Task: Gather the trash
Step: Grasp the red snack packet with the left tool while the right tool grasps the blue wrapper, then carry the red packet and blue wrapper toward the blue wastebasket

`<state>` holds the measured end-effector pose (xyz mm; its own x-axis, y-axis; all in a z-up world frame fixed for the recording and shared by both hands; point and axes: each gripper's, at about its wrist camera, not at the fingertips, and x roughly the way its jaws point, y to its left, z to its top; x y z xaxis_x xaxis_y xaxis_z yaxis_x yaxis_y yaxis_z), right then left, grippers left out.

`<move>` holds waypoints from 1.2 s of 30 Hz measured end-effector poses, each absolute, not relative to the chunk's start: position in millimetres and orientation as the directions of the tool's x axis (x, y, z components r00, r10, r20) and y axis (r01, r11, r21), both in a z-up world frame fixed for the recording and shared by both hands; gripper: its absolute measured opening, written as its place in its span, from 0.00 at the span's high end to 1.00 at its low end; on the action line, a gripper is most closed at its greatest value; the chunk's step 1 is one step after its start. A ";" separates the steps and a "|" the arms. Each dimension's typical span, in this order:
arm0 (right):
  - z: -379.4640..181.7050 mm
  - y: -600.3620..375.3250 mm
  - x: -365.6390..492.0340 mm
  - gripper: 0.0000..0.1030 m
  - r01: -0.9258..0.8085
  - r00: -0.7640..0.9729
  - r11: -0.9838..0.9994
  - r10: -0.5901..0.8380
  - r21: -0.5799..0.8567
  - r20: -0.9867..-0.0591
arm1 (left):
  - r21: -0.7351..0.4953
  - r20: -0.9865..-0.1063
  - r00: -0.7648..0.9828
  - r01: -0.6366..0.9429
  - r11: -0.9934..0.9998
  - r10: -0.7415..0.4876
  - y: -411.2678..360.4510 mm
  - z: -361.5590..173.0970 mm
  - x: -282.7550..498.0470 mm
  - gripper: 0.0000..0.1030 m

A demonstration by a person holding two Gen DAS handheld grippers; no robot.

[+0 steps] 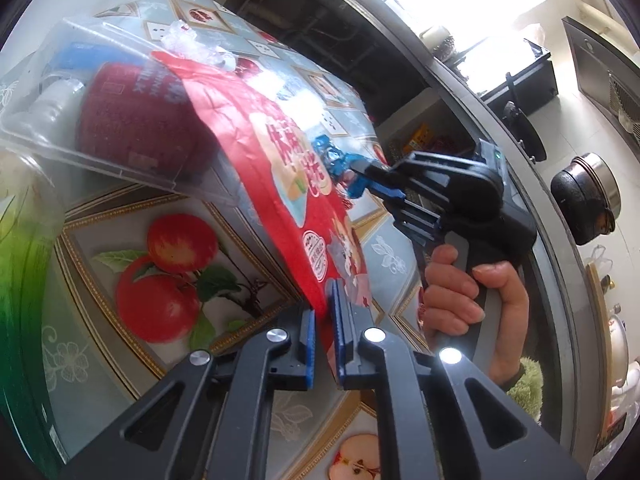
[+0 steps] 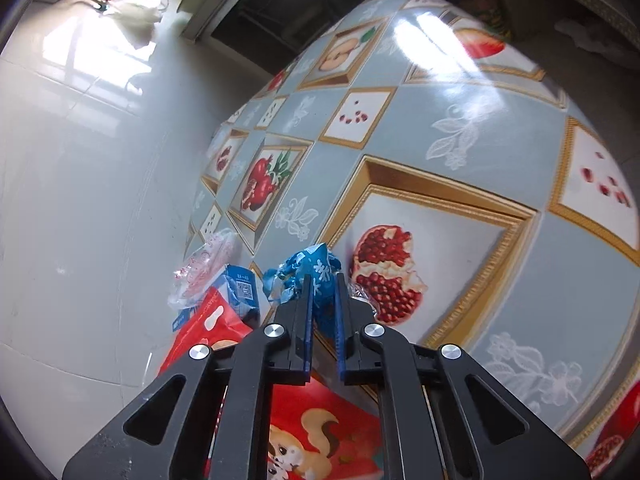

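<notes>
Our left gripper [image 1: 325, 312] had its two blue-padded fingers nearly together, pinching a thin red bag [image 1: 280, 168] at its lower edge. Our right gripper [image 2: 323, 300], held by a bare hand [image 1: 468, 292] around its grey handle, had its fingers clamped on a crumpled blue wrapper [image 2: 316, 272].

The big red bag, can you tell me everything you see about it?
The red bag is a crinkly, shiny snack pouch, plastic or foil by its look, printed with large pale characters and round white badges; the right wrist view shows a cartoon squirrel on it. The left tongs pinch its lower edge, lifting it tilted above the fruit-patterned tablecloth. Its far end lies against a clear plastic package. The right tongs press a crumpled blue wrapper against its printed face.
</notes>
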<state>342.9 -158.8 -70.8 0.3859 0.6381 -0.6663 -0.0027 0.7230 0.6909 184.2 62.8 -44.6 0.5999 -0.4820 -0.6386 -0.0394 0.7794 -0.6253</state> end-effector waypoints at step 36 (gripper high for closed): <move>-25.1 -292.8 114.0 0.96 0.124 0.736 0.740 0.378 0.661 -0.562 | -0.547 -0.600 0.421 0.404 0.733 -0.680 -21.7 4.0 126.1 1.00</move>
